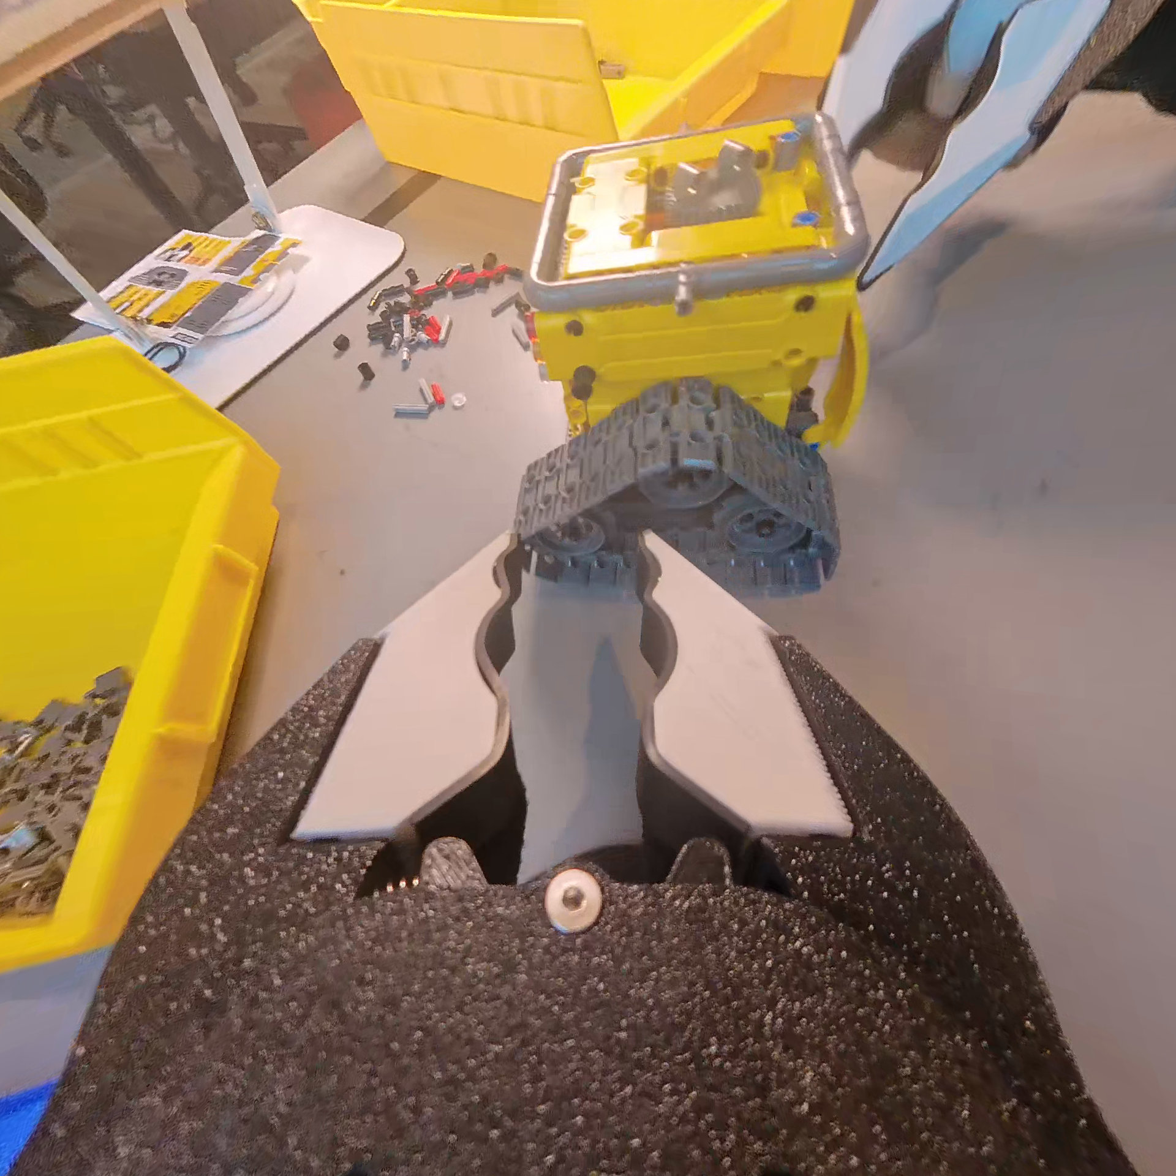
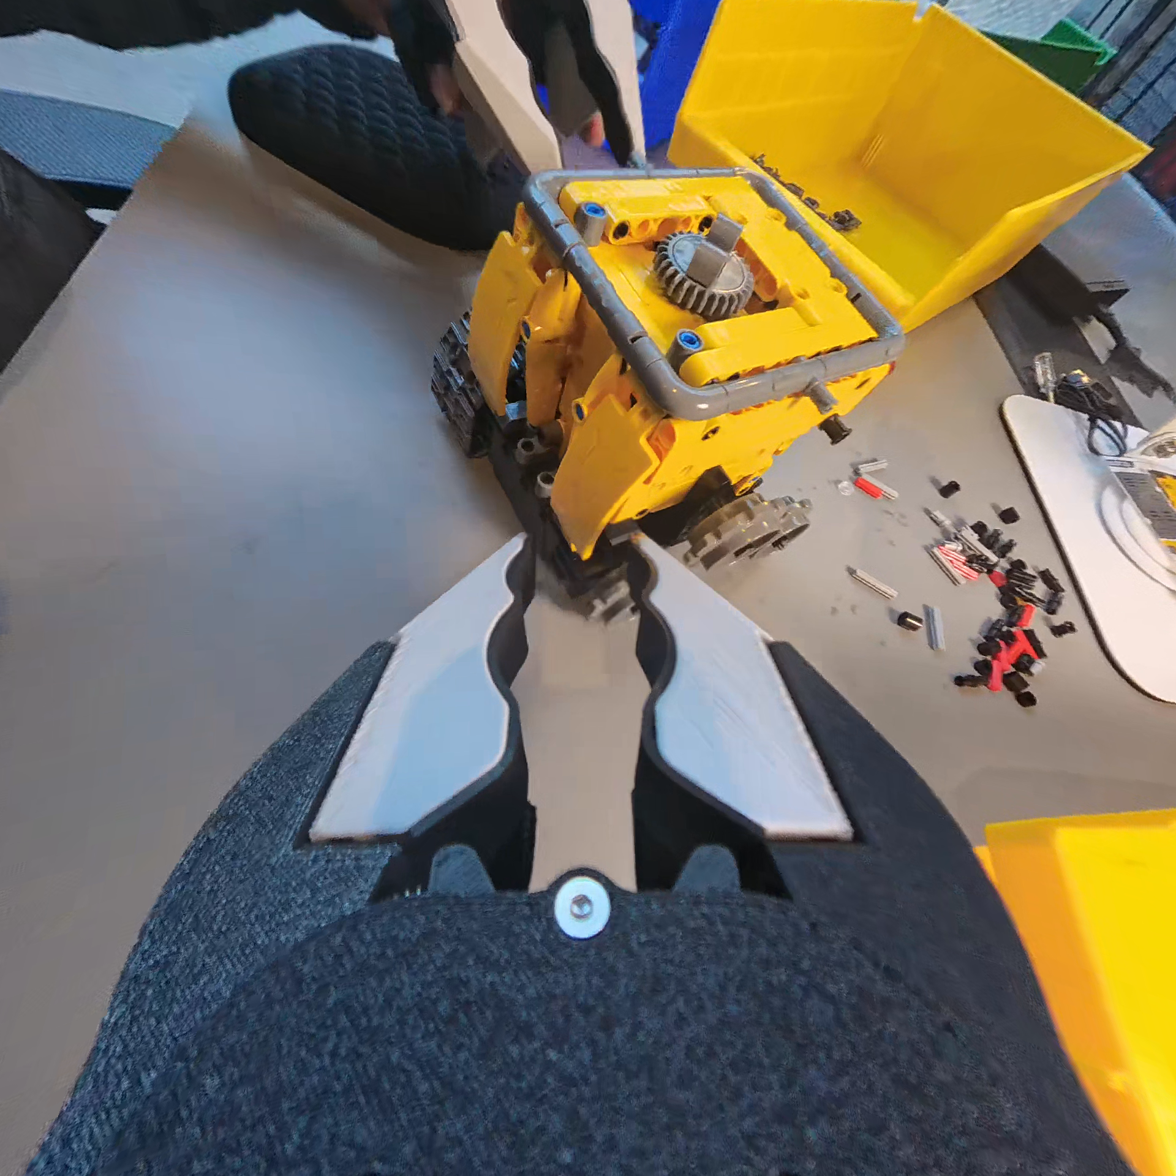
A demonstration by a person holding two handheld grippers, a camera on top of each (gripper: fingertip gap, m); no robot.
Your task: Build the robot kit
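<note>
In the left wrist view, a yellow bin (image 1: 108,573) sits at left. The left hand-held gripper (image 1: 576,553) is parted, its fingertips around the toy vehicle's (image 1: 693,331) grey track (image 1: 681,496), grip uncertain. In the right wrist view, the right hand-held gripper (image 2: 582,557) is parted at the vehicle's base; loose pegs (image 2: 999,598) lie on the counter (image 2: 223,445) at right.
</note>
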